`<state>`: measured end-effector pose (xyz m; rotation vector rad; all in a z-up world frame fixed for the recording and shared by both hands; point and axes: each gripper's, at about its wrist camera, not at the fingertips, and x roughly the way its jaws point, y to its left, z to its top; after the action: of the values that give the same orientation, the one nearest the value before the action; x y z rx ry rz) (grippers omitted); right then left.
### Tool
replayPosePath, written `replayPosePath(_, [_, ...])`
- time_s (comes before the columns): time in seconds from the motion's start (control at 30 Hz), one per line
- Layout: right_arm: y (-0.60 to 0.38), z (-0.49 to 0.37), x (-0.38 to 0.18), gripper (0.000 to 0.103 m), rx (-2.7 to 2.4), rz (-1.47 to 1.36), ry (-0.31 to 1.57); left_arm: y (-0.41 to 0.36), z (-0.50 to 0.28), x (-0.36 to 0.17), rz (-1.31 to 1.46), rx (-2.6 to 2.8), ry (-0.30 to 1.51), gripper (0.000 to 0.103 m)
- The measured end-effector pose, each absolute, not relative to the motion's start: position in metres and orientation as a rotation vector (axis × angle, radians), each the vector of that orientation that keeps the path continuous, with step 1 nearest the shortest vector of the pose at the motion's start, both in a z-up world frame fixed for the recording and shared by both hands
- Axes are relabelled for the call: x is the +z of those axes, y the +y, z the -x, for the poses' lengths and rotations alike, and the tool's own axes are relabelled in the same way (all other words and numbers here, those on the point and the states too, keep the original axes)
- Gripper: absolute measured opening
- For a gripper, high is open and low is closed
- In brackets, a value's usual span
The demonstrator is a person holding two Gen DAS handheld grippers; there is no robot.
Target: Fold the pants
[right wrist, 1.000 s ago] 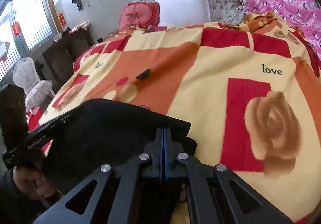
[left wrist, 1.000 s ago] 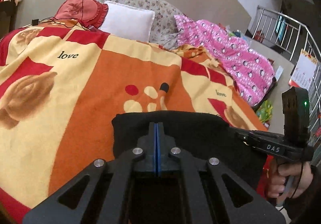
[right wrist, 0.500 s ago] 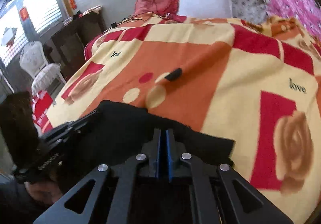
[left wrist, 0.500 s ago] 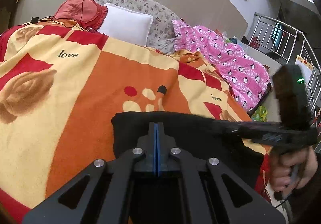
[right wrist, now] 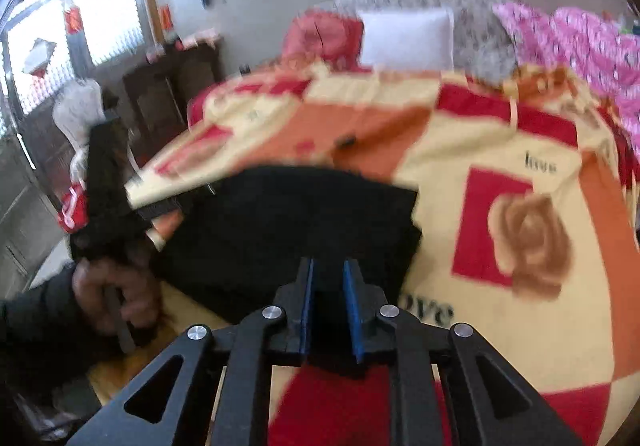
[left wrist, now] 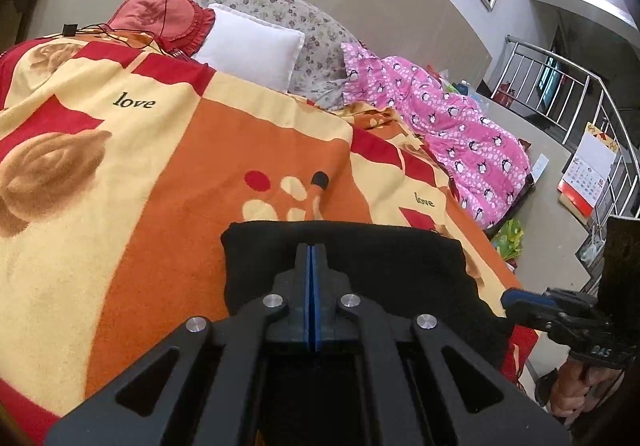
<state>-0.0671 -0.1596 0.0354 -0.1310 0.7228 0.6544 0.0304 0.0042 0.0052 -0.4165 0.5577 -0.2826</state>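
Observation:
The black pants (left wrist: pixel 360 258) lie folded in a compact rectangle on the orange, red and cream blanket (left wrist: pixel 168 182) near its front edge. My left gripper (left wrist: pixel 311 250) is shut with its blue pads pressed together on the pants' near part. My right gripper (right wrist: pixel 329 270) is open, its blue pads apart, just at the near edge of the pants (right wrist: pixel 288 222) and holding nothing. The right gripper also shows in the left wrist view (left wrist: pixel 520 300), off the pants' right side. The right wrist view is blurred.
A white pillow (left wrist: pixel 252 42) and a red cushion (left wrist: pixel 160 12) sit at the head of the bed. Pink penguin-print bedding (left wrist: pixel 452 126) lies to the right. A small black object (left wrist: pixel 319 179) rests on the blanket beyond the pants. A metal railing (left wrist: pixel 568 86) stands at far right.
My right gripper has opened, let go of the pants and pulled back and to the right. The left gripper has stayed shut on the pants.

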Motion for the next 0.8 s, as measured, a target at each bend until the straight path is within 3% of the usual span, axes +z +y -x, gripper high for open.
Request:
replayPosePath(0.07, [-0.157,0.067,0.027,0.028,0.663,0.155,0.753,0.005,-0.03,0.005,0.418,-0.287,0.557,0.001])
replayPosePath(0.1, [-0.153,0.06,0.01,0.029,0.631,0.195,0.834,0.005,-0.03,0.005,0.416,-0.289,0.557,0.001])
replayPosePath(0.3, [-0.179,0.058,0.032,0.031,0.598,0.078,0.737,0.003,-0.028,0.006,0.414,-0.29,0.556,0.001])
replayPosePath(0.37, [-0.191,0.053,0.037,0.058,0.54,0.072,0.694,0.003,-0.028,0.007,0.406,-0.284,0.555,0.001])
replayPosePath(0.4, [-0.197,0.047,0.036,0.062,0.507,0.069,0.679,0.003,-0.028,0.007,0.403,-0.281,0.554,0.001])
replayPosePath(0.67, [-0.227,0.024,0.022,0.063,0.536,-0.202,0.802,-0.003,-0.028,0.012,0.367,-0.244,0.575,0.002])
replayPosePath(0.73, [-0.229,0.023,0.02,0.064,0.586,-0.259,0.827,-0.006,-0.029,0.017,0.349,-0.23,0.6,0.005])
replayPosePath(0.77, [-0.228,0.019,0.017,0.068,0.626,-0.302,0.854,-0.008,-0.029,0.021,0.339,-0.228,0.616,0.013])
replayPosePath(0.8, [-0.228,0.012,0.012,0.071,0.666,-0.354,0.898,-0.01,-0.029,0.023,0.331,-0.231,0.628,0.027])
